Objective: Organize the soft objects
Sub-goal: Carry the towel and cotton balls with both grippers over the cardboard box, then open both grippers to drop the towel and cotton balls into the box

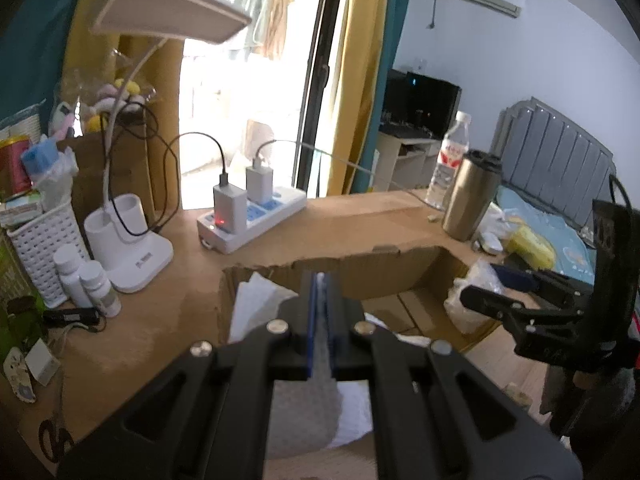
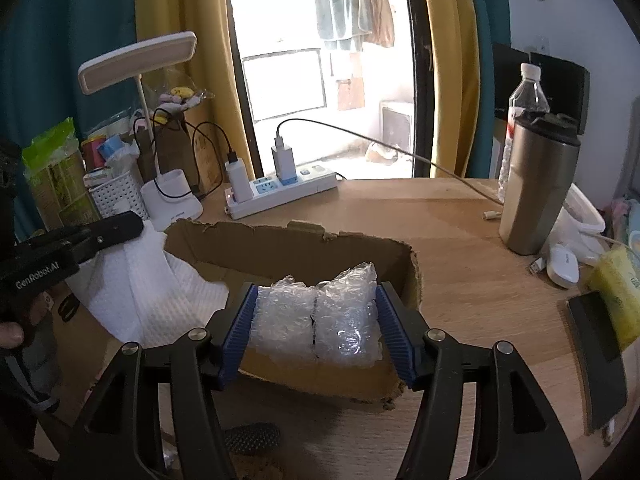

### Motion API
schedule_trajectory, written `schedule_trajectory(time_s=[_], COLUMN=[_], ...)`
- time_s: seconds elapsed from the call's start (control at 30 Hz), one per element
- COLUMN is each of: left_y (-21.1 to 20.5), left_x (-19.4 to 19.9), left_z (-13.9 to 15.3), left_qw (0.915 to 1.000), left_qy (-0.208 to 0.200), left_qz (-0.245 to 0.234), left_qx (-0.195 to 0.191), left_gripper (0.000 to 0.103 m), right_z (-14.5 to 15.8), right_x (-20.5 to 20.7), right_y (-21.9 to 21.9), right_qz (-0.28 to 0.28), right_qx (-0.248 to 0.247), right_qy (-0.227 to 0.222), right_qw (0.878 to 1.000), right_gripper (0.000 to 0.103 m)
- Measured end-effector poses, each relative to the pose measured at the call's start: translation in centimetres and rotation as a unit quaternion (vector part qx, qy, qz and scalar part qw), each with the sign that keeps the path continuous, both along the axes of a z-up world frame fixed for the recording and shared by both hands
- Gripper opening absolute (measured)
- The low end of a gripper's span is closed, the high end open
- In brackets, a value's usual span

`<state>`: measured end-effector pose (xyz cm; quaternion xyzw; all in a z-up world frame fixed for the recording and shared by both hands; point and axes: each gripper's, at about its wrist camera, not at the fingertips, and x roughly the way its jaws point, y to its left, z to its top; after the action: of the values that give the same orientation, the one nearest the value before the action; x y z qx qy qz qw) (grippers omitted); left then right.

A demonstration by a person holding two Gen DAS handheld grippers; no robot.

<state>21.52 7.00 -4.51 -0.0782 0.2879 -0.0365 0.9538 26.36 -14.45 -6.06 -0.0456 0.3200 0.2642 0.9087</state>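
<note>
Nearest to us in the right wrist view, our right gripper [image 2: 316,320] has its blue pads pressed on both sides of a folded wad of bubble wrap [image 2: 318,316], held above the open cardboard box [image 2: 304,240]. Our left gripper [image 1: 320,320] is clamped tight on a white cloth [image 2: 160,288], which drapes over the box's left end; in the left wrist view most of that cloth is hidden behind the black fingers, and a grey patch below the jaws is too blurred for us to name.

The box floor is largely covered from both views, so we cannot tell what else lies inside. Its rim is torn and ragged.

Behind the box a white power strip [image 2: 280,192] with two chargers lies on the wooden desk [image 2: 460,264], with a desk lamp [image 2: 138,62] and a white basket [image 2: 116,196] at the left. A steel tumbler [image 2: 536,188] and a water bottle [image 2: 524,96] stand at the right, well apart from the box. A white mouse [image 2: 562,266] and a yellow sponge [image 2: 616,292] lie near the right edge, partly cut off.

Bare desk remains between the box and the tumbler.
</note>
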Motion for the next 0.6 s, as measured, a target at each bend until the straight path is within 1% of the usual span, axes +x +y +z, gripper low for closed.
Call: schedule_trajectory(time_s=[0.07,0.13,0.17,0.2,0.23,0.27,0.3,0.33,0.37,0.4,0.47,0.6], left_y=[0.0,-0.1,-0.2,-0.4,-0.5,-0.5,-0.7,-0.7,-0.8,-0.7,-0.6,-0.6], left_x=[0.5,0.8,0.9,0.9,0.8,0.7,0.6,0.5,0.3,0.1,-0.5,-1.4], left_z=[-0.4,-0.8,-0.8,-0.7,-0.6,-0.6,-0.4,-0.3,-0.1,0.1,0.5,1.3], left_qw=[0.9999,0.9997,0.9996,0.9996,0.9996,0.9997,0.9997,0.9998,0.9998,0.9999,1.0000,1.0000], left_qy=[0.011,0.024,0.026,0.027,0.026,0.025,0.023,0.021,0.018,0.013,0.003,-0.007], left_qz=[-0.002,-0.006,-0.007,-0.007,-0.007,-0.006,-0.006,-0.005,-0.004,-0.003,0.000,0.004], left_qx=[-0.002,-0.002,-0.002,-0.001,0.001,0.002,0.003,0.004,0.004,0.000,-0.007,-0.003], left_gripper=[0.006,0.010,0.015,0.020,0.022,0.028,0.038,0.047,0.064,0.071,0.071,0.072], right_z=[-0.2,-0.3,-0.3,-0.3,-0.2,-0.1,0.0,0.1,0.2,0.3,0.6,0.9], right_x=[0.1,0.2,0.2,0.1,0.0,0.0,-0.1,-0.3,-0.4,-0.6,-0.9,-1.6], right_y=[0.1,0.0,0.0,-0.1,-0.2,-0.3,-0.4,-0.5,-0.6,-0.7,-0.8,-1.2], right_qz=[0.003,0.005,0.007,0.007,0.005,0.003,0.000,-0.001,-0.003,-0.003,-0.005,-0.007], right_qx=[0.000,0.001,0.003,0.004,0.004,0.004,0.004,0.004,0.004,0.005,0.007,0.008], right_qy=[0.005,0.010,0.012,0.012,0.010,0.008,0.005,0.003,0.001,-0.001,-0.004,-0.009], right_qw=[1.000,1.000,1.000,1.000,1.000,1.000,1.000,1.000,1.000,1.000,1.000,1.000], right_gripper=[0.066,0.070,0.073,0.078,0.082,0.083,0.083,0.084,0.084,0.084,0.084,0.084])
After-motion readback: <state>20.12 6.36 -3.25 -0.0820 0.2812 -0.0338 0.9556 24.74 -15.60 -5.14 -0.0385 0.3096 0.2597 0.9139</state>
